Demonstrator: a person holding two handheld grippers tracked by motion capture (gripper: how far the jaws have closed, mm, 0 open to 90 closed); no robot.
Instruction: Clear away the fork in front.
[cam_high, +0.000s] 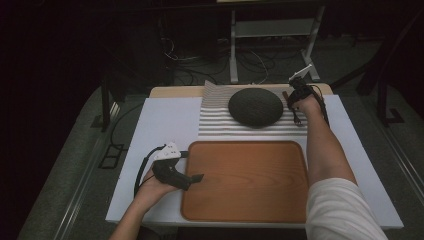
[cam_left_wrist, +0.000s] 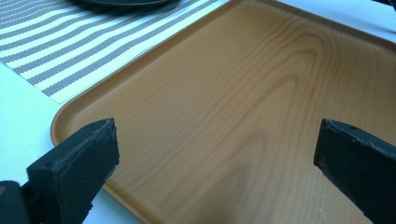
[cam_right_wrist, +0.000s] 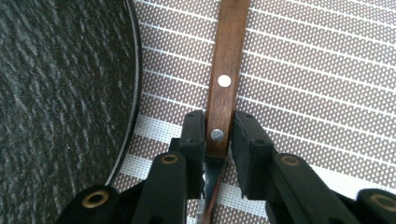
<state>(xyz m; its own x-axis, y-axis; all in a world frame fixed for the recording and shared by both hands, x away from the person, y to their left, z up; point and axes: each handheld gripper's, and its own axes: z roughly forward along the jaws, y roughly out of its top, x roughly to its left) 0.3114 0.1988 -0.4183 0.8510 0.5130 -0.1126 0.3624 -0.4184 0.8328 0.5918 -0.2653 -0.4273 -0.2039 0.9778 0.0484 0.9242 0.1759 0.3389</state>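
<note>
Both jaws of your right gripper (cam_right_wrist: 219, 135) pinch the wooden handle (cam_right_wrist: 227, 70) near its rivet, just beside the dark plate (cam_right_wrist: 56, 93) on the striped mat (cam_right_wrist: 317, 70), probably for lifting. Your left gripper (cam_left_wrist: 215, 149) hangs spread over the tray (cam_left_wrist: 243, 93), lower centre of the high view.

White table (cam_high: 165, 125) at the frame's centre, carrying a wooden tray (cam_high: 245, 182) at its near edge, lower centre, and a striped placemat (cam_high: 220, 122) just behind the tray, upper centre. Tray and placemat lie edge to edge.
</note>
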